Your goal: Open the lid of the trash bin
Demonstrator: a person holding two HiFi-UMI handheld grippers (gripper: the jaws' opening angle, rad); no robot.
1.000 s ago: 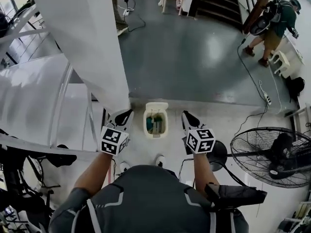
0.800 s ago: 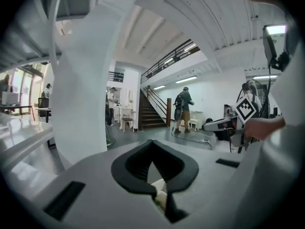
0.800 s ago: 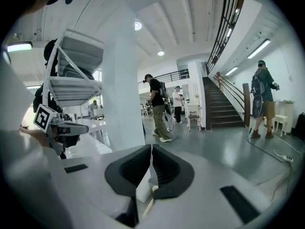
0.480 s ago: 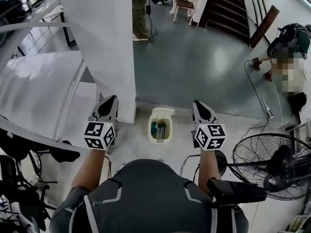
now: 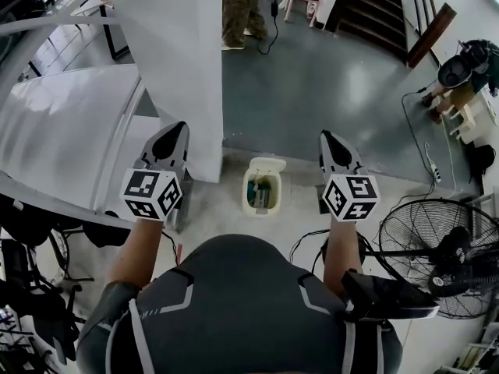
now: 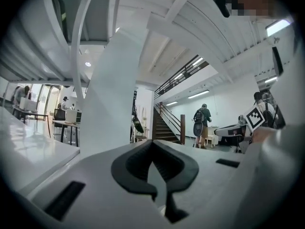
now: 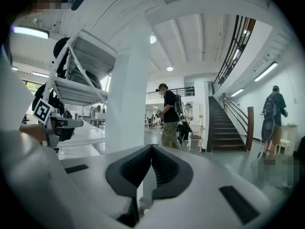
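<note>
In the head view a small cream trash bin [image 5: 262, 190] stands on the pale floor in front of me. Its lid [image 5: 268, 164] is tipped back on the far side, and green and teal contents show inside. My left gripper [image 5: 176, 128] is held high to the bin's left, near the white pillar, and it is shut with nothing in it. My right gripper [image 5: 327, 137] is held level with it to the bin's right, also shut and empty. Both are well above the bin and touch nothing. The left gripper [image 6: 152, 148] and right gripper [image 7: 152, 149] point out across the hall, with the bin out of frame.
A wide white pillar [image 5: 168, 61] rises just left of the bin, with a white table [image 5: 62, 131] beyond it. A floor fan [image 5: 440, 255] stands at the right, and a cable with a power strip [image 5: 431, 162] lies on the floor. A person [image 5: 242, 6] stands far ahead, near the stairs [image 5: 366, 6].
Both grippers have moved apart and come up, the left one further left, the right one further right. The bin and its tipped-back lid look the same.
</note>
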